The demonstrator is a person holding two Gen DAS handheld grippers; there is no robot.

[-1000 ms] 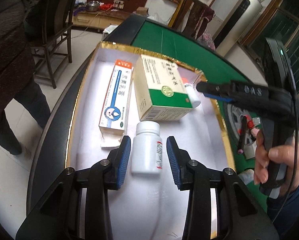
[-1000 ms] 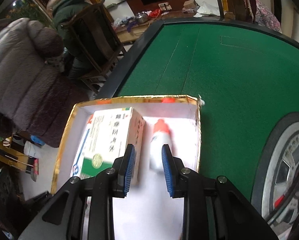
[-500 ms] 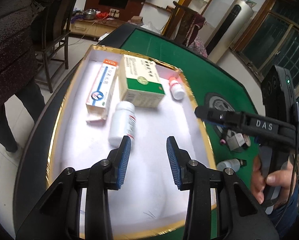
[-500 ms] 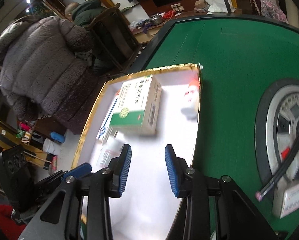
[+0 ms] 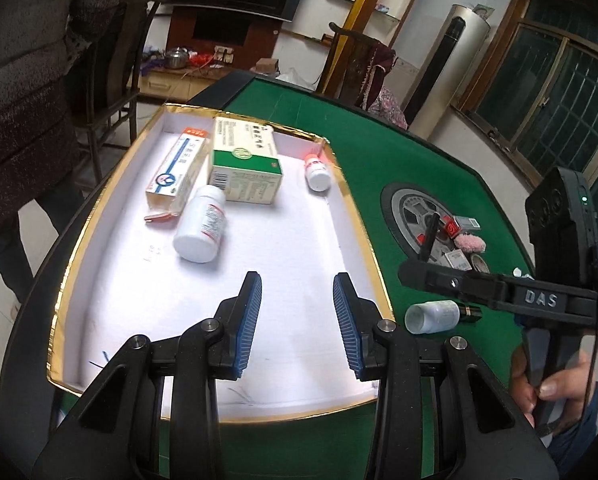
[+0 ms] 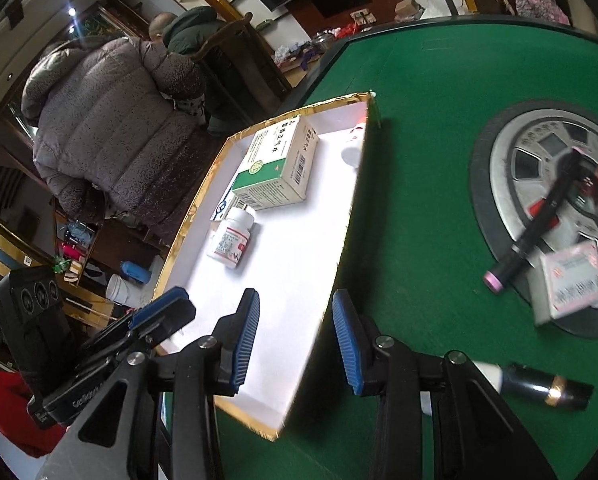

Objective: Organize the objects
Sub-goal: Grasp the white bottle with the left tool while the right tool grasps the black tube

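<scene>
A gold-rimmed white tray (image 5: 357, 216) (image 6: 341, 252) lies on the green table. In it lie a white pill bottle (image 5: 202, 223) (image 6: 231, 237), a green-and-white box (image 5: 246, 159) (image 6: 277, 163), a long blue-and-white box (image 5: 177, 170) and a small red-capped bottle (image 5: 317, 172) (image 6: 354, 145). My left gripper (image 5: 297, 322) is open and empty above the tray's near part. My right gripper (image 6: 294, 334) is open and empty over the tray's right rim; it also shows in the left wrist view (image 5: 499, 292). Another white bottle (image 5: 433, 317) lies on the felt right of the tray.
A round grey hub (image 5: 415, 216) (image 6: 539, 168) in the table holds a black pen (image 6: 539, 224), small boxes (image 6: 575, 284) and a pink puff (image 5: 471, 243). A black-and-gold tube (image 6: 547, 390) lies near my right gripper. A person in a puffy coat (image 6: 107, 128) stands left of the table.
Both grippers have pulled back from the far end of the tray and opened wider. The white pill bottle and the small red-capped bottle stay lying in the tray.
</scene>
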